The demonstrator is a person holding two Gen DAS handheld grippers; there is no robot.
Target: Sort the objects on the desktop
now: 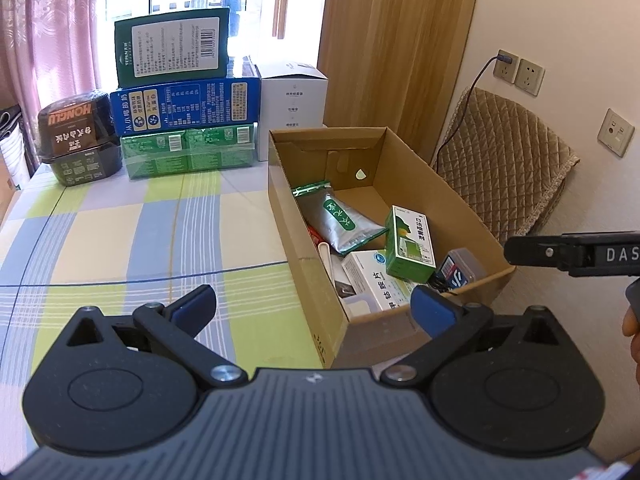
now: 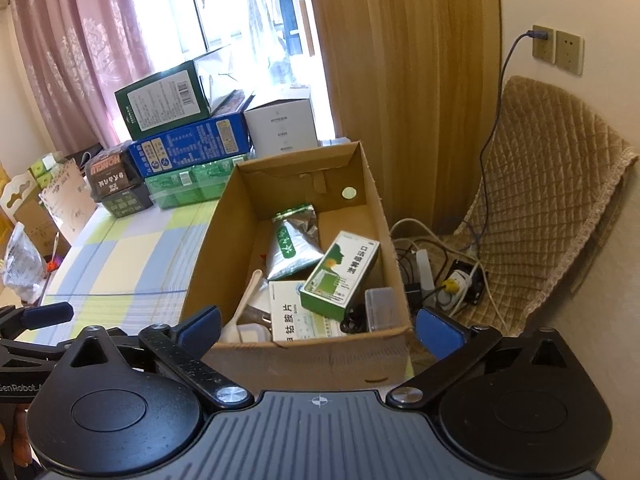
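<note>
My left gripper (image 1: 314,307) and right gripper (image 2: 318,326) both stand spread wide, holding nothing. The cardboard box (image 2: 384,216) lies just beyond them with the green carton (image 2: 340,274) inside. I judge the sorting nearly done, so I'd back off level, clear of the near wall.

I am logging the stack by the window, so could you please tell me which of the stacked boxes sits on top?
The dark green box with the white barcode label tops it, standing above the blue box and the light green pack.
</note>
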